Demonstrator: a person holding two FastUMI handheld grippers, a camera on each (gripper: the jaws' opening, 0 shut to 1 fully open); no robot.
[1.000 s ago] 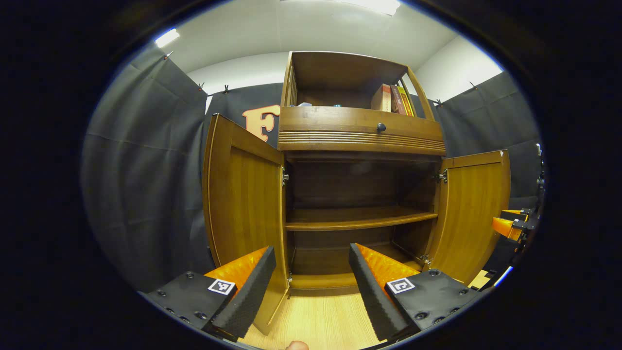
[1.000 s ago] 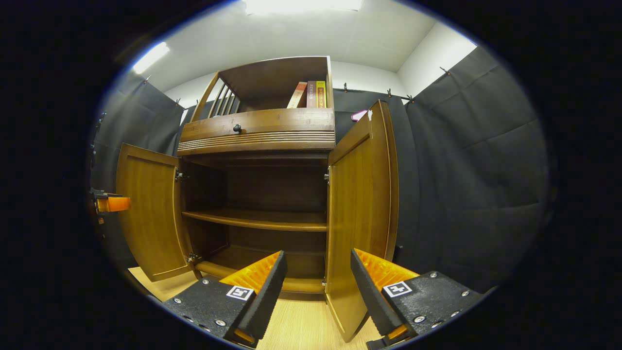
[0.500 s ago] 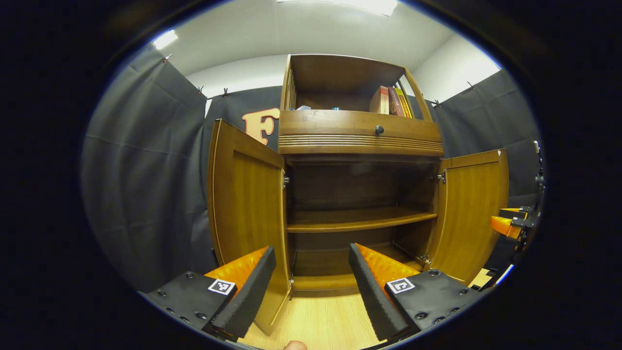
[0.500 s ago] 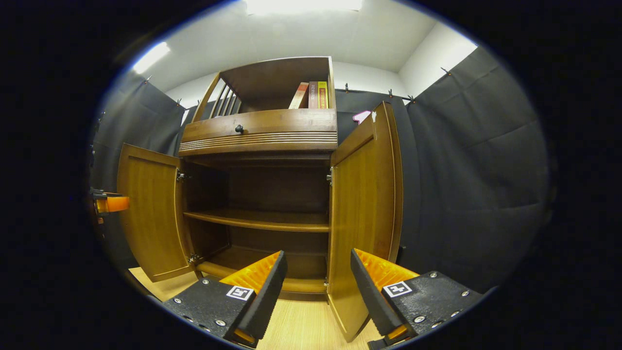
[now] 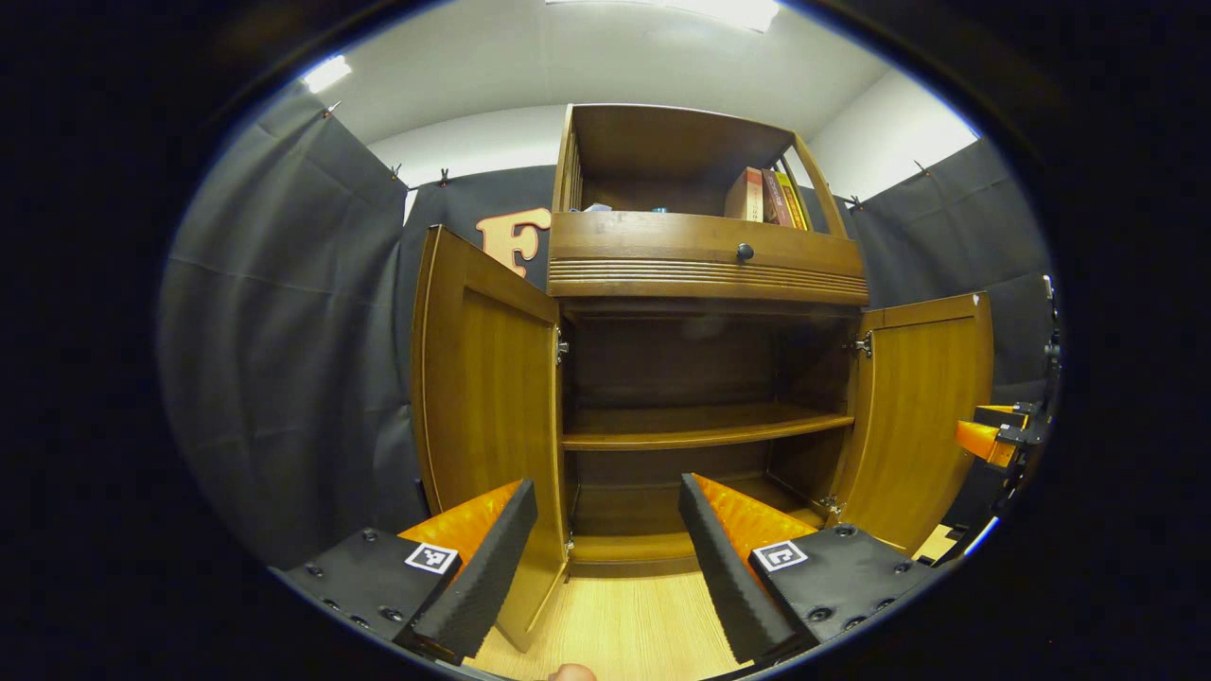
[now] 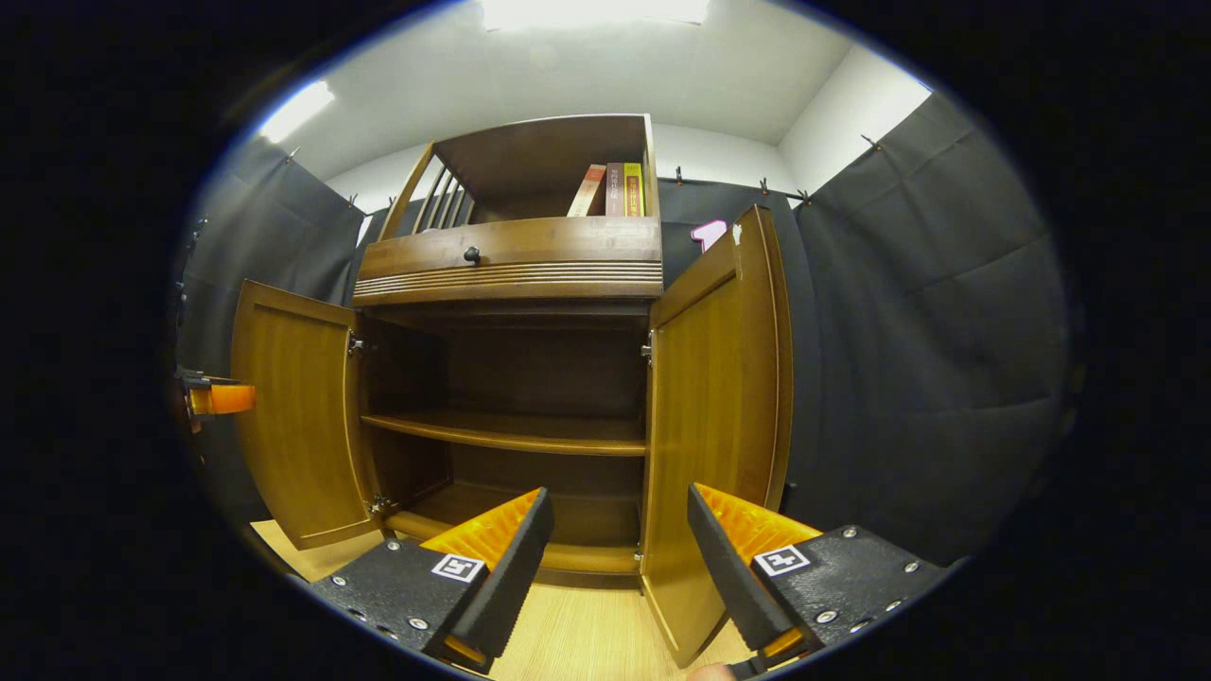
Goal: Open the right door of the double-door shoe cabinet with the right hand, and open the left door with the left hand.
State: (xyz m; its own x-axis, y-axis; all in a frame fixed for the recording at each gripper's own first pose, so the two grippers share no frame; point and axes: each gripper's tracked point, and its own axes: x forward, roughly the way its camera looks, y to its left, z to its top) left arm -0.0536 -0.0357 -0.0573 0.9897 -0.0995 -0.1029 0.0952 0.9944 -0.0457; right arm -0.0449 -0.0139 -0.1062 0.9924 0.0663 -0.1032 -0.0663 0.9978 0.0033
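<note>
Although both tools were held back from the shoe cabinet (image 5: 705, 274), its two doors were already seen swung wide, so the task was judged to be essentially done. In the left gripper view, the left door (image 5: 487, 407) was seen standing out from its hinges toward the camera, just behind and beside the left tool (image 5: 605, 558), whose fingers were held well apart with nothing between them. The right door (image 5: 913, 416) was seen opened on the far side, with the other tool (image 5: 989, 440) near its outer edge. In the right gripper view, the right door (image 6: 714, 416) was seen edge-on and close, reaching down between the spread fingers of the right tool (image 6: 620, 567), which were not closed on it; whether either finger touched the door could not be told. The left door (image 6: 293, 416) was seen opened across the cabinet, with the left tool (image 6: 218, 397) beside it. The inner shelf (image 6: 506, 432) was fully exposed and appeared bare. A drawer with a dark knob (image 5: 745, 252) and some books (image 5: 766, 197) above it were left untouched. Little was judged to remain beyond drawing the tools clear; care would be needed that neither door was knocked back toward closing.
</note>
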